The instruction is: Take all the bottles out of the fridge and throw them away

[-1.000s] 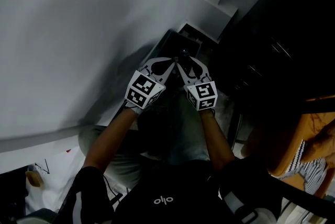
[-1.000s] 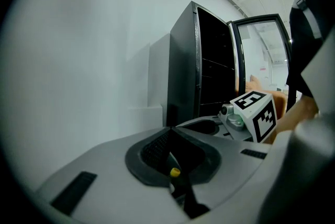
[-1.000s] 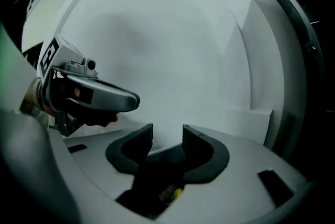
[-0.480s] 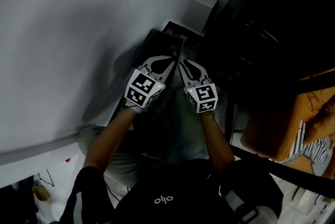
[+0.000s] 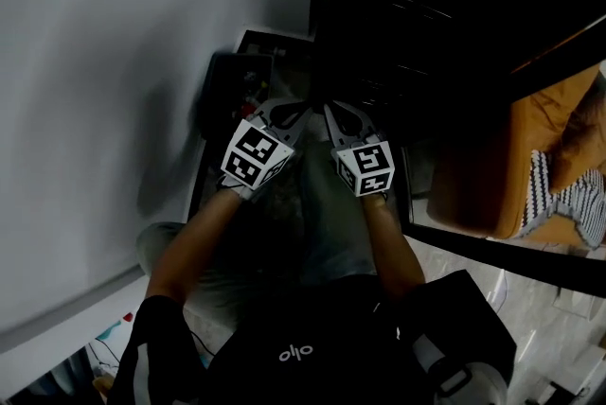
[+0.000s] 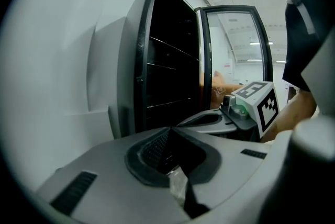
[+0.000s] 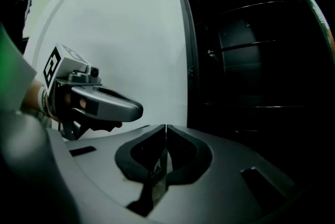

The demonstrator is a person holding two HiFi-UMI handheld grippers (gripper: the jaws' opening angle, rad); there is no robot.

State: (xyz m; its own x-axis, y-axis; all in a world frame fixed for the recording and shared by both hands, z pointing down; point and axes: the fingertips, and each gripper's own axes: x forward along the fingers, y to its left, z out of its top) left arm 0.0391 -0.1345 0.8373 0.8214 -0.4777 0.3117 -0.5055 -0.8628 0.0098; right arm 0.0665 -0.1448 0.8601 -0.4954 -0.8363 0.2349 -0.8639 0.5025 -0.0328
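Observation:
No bottle shows in any view. The open fridge (image 5: 426,6) is a dark mass at the top right; its bare wire shelves (image 6: 167,79) and dark inside (image 7: 251,60) face both grippers. My left gripper (image 5: 281,113) is shut with nothing in it, tips meeting (image 6: 168,129). Beside it, my right gripper (image 5: 333,110) has its jaws closing to where the tips touch (image 7: 166,126), with nothing between them. Each gripper sees the other: the right gripper (image 6: 251,108) to the left one's right, the left gripper (image 7: 99,102) to the right one's left.
A white wall (image 5: 104,62) runs along the left. A dark bin-like box (image 5: 232,86) stands on the floor by it, just left of the grippers. The fridge door (image 6: 235,50) hangs open. An orange seat (image 5: 559,110) with a striped cloth (image 5: 568,195) is at the right.
The head view has swung right, so the dark fridge now fills more of the top. Both grippers stay side by side, slightly farther apart.

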